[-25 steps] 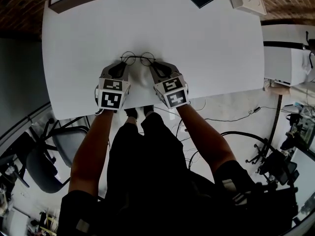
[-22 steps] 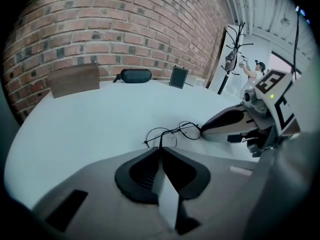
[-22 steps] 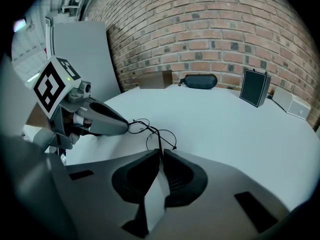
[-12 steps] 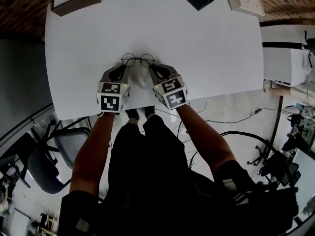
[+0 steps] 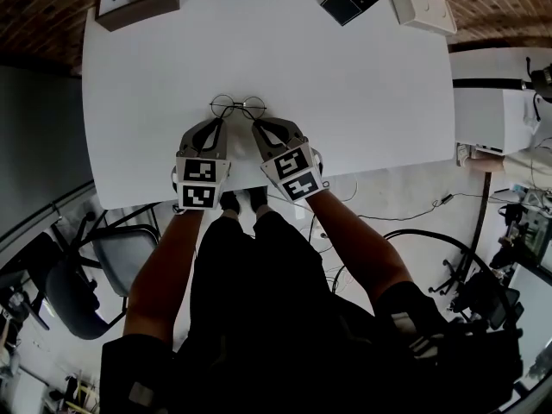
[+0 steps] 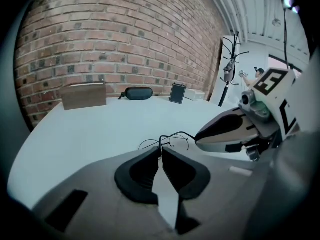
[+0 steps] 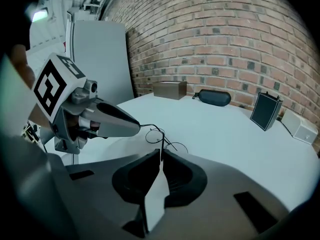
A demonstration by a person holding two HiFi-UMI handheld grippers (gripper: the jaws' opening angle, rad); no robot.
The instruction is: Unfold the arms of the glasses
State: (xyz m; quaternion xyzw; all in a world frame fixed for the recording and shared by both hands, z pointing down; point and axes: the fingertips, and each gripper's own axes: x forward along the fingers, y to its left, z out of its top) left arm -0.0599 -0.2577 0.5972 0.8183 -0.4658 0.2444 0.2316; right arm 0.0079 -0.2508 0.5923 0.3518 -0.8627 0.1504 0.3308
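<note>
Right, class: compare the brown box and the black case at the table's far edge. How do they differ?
The brown box is straight-sided and rectangular; the black case is a rounded oblong. The box stands taller than the case. The box sits at the far-left corner, the case nearer the middle. Both rest on the white table by the brick wall.

Wire glasses (image 5: 239,106) over white table (image 5: 362,84) — left tool (image 5: 216,124), right tool (image 5: 260,127) at its ends.
</note>
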